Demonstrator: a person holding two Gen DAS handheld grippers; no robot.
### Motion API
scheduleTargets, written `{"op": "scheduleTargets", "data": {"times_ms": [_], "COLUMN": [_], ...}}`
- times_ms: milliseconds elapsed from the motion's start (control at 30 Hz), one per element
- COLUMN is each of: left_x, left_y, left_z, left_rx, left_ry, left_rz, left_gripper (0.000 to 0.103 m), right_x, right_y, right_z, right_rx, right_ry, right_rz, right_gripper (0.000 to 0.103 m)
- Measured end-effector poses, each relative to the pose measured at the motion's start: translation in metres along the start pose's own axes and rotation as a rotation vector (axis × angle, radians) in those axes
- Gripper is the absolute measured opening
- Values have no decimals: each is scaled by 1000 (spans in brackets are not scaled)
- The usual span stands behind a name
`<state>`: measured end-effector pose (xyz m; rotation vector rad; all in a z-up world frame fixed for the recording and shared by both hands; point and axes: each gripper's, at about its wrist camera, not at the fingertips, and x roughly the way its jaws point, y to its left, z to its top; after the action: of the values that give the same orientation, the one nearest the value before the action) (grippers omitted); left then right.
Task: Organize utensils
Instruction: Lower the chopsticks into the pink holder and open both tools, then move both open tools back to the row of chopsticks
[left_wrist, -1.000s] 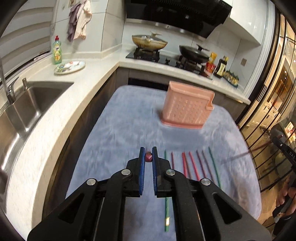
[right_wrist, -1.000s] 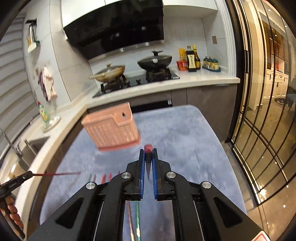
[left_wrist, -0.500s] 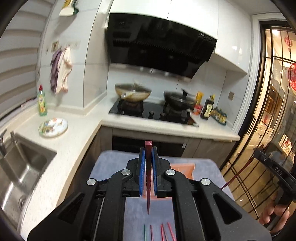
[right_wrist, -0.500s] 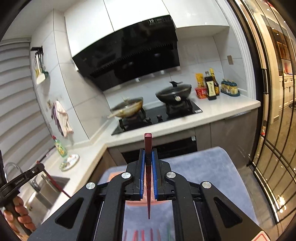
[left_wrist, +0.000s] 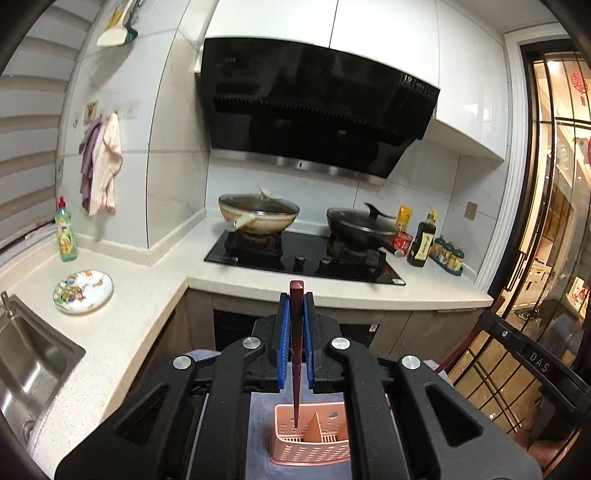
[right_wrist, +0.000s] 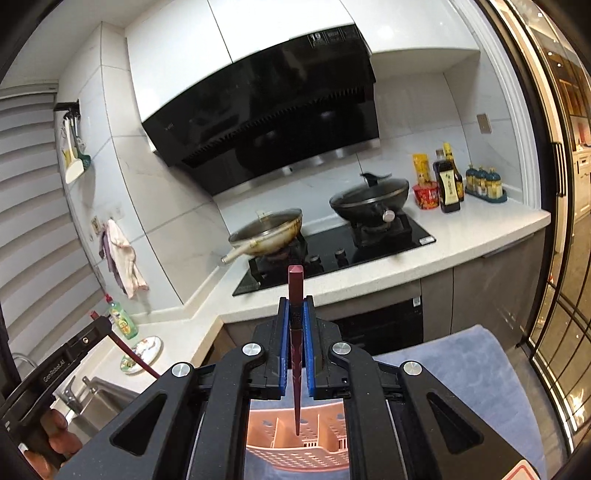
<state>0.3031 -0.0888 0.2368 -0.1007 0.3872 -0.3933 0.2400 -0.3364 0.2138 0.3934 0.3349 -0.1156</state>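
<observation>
**Op:** Chopsticks: one dark red chopstick (left_wrist: 296, 354) clamped in my left gripper (left_wrist: 294, 354), a second dark red chopstick (right_wrist: 296, 347) clamped in my right gripper (right_wrist: 295, 350). Both hang near vertical, square butt end up, taper down.

**Rev:** Position relative to the caddy?

**Op:** In the left view the tip sits over the pink perforated utensil caddy (left_wrist: 310, 443), just left of its centre divider. In the right view the tip is over the caddy (right_wrist: 295, 439) opening too. Can't tell if either tip is already below the rim. The caddy stands on the blue-grey cloth (right_wrist: 461, 369).

**Rev:** Handling?

**Op:** My read: very light, rigid, probably lacquered, so slick. The blue pads (left_wrist: 282, 347) grip high on the thick square section, the right place; the flat faces resist rolling. Gripped on the taper, it would likely pivot or slide.

**Rev:** Risk?

**Op:** A long lever below the pinch. If a tip catches the divider or a wall, the stick can twist in the pads or tip the light caddy. I'd release only with the tip well inside.
</observation>
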Motion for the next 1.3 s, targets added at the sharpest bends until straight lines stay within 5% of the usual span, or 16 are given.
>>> {"op": "scheduleTargets", "data": {"times_ms": [300, 533, 667, 800, 1300], "left_x": [46, 46, 24, -3, -95], "left_y": [20, 33, 40, 41, 50], "left_z": [-48, -63, -66, -73, -163], "left_rx": [-48, -86, -102, -73, -39], "left_ry": [130, 181, 159, 153, 242], "left_rz": [9, 9, 32, 46, 104], "left_gripper": [7, 15, 40, 42, 46], "right_x": [43, 27, 0, -30, -122], "right_y": [-10, -15, -13, -11, -34], "right_z": [-47, -50, -50, -60, -171], "right_rx": [-16, 4, -8, -39, -115], "right_ry": [112, 93, 71, 63, 213], "right_rz": [-39, -50, -41, -50, -104], "right_gripper": [7, 27, 36, 49, 50]}}
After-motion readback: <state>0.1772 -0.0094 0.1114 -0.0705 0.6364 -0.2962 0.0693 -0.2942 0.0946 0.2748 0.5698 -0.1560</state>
